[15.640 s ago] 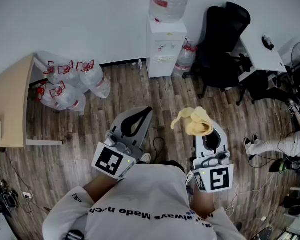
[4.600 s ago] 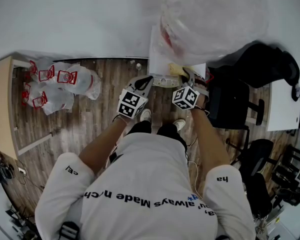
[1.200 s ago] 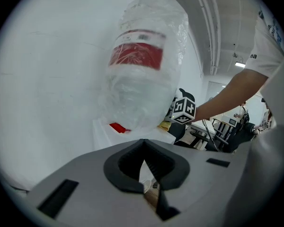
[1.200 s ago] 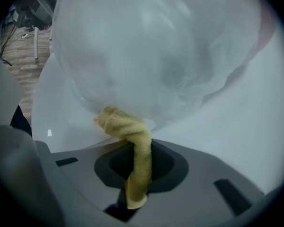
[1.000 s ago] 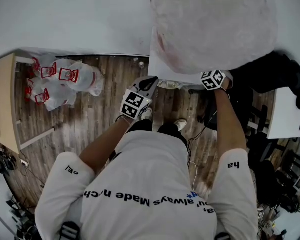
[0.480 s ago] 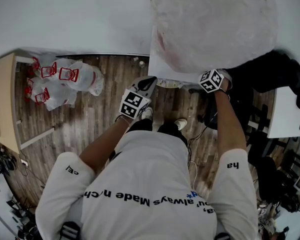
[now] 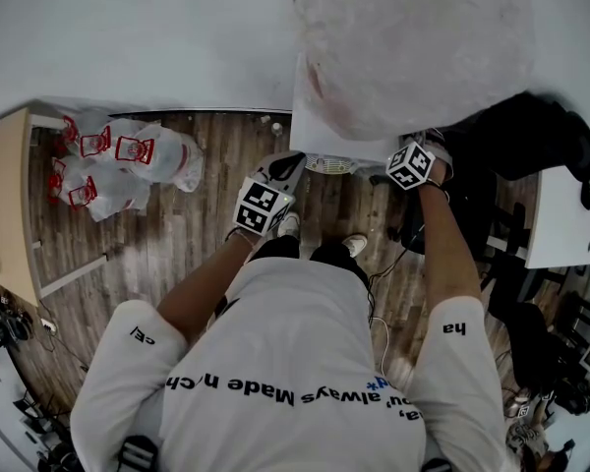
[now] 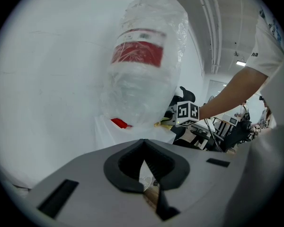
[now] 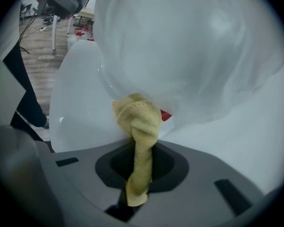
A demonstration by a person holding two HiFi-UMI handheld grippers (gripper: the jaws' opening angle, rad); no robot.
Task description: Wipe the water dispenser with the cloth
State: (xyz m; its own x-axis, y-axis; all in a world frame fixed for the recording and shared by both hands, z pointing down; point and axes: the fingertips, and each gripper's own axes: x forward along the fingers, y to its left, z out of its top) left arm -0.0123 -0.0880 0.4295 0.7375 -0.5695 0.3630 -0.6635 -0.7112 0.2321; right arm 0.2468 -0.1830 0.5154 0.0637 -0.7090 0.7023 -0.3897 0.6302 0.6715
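The right claw (image 9: 139, 167) is clamped on the yellow cloth (image 9: 135, 122), leaving 1 bunched end free against the water dispenser (image 9: 78, 103) top, just under its bottle (image 9: 189, 46). The left claw (image 8: 143, 148), closed and empty, hangs lower at the front, likely to stay clear.

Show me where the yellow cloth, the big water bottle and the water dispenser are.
cloth (image 9: 138, 124): right gripper view, on its bunched upper end.
water bottle (image 8: 142, 91): left gripper view, on the clear body below the red label.
water dispenser (image 9: 78, 103): right gripper view, on its white top.
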